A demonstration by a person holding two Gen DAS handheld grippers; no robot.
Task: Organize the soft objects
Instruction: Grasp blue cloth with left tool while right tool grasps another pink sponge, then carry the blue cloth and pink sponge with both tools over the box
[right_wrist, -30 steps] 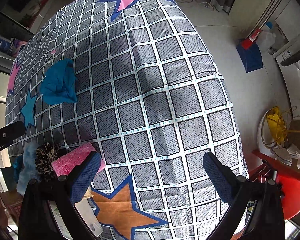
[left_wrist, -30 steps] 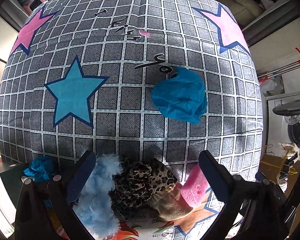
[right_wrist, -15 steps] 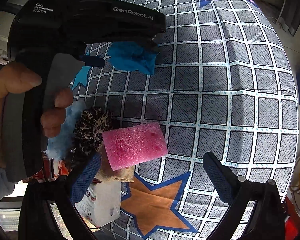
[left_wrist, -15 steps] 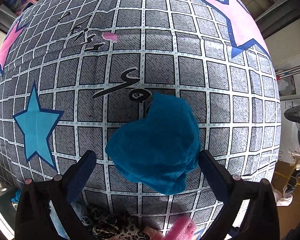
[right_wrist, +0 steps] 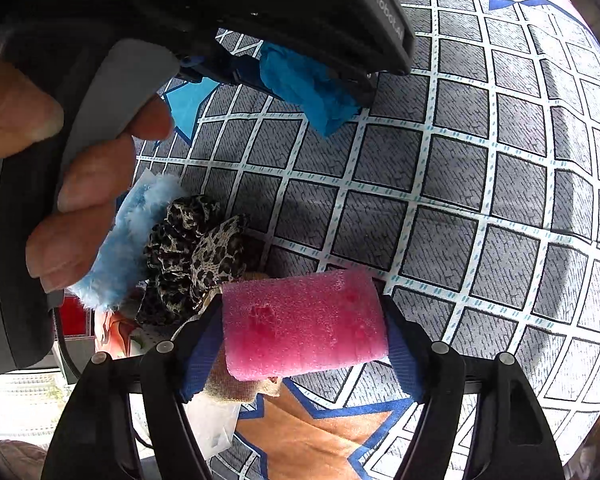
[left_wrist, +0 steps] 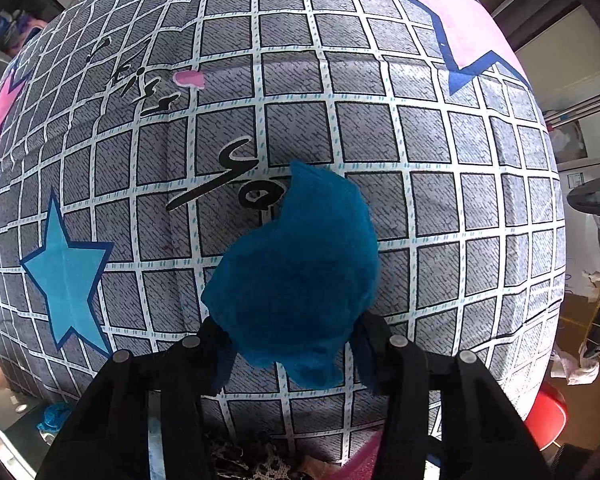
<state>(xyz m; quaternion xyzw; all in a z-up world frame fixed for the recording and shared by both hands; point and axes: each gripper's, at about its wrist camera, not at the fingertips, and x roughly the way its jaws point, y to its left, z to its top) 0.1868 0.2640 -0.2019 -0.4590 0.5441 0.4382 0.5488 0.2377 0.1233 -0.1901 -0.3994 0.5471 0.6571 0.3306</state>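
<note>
Left wrist view: blue cloth (left_wrist: 296,276) bunched at frame centre, its lower end pinched between the two fingers of the left gripper (left_wrist: 290,356), jaws drawn in against it. Cloth hangs over the grid-patterned bedsheet (left_wrist: 440,160), grey squares with white lines. Printed blue star (left_wrist: 66,276) at left, pink star (left_wrist: 456,20) at upper right, black script above the cloth.

Right wrist view: pink sponge (right_wrist: 302,326) sits low in frame centre, clamped side to side by the right gripper (right_wrist: 300,356); blue pads press both short ends. Sponge shows two dents on top. Just left of it, a leopard-print scrunchie (right_wrist: 194,252), touching a fluffy light-blue piece (right_wrist: 128,244) further left. Beige fabric (right_wrist: 236,386) shows under the sponge's lower edge. Orange star (right_wrist: 320,428) printed on the sheet at bottom. Upper left: person's hand (right_wrist: 60,152) wrapped round the other gripper's handle, the same blue cloth (right_wrist: 308,84) held in its tip, top centre.
</note>
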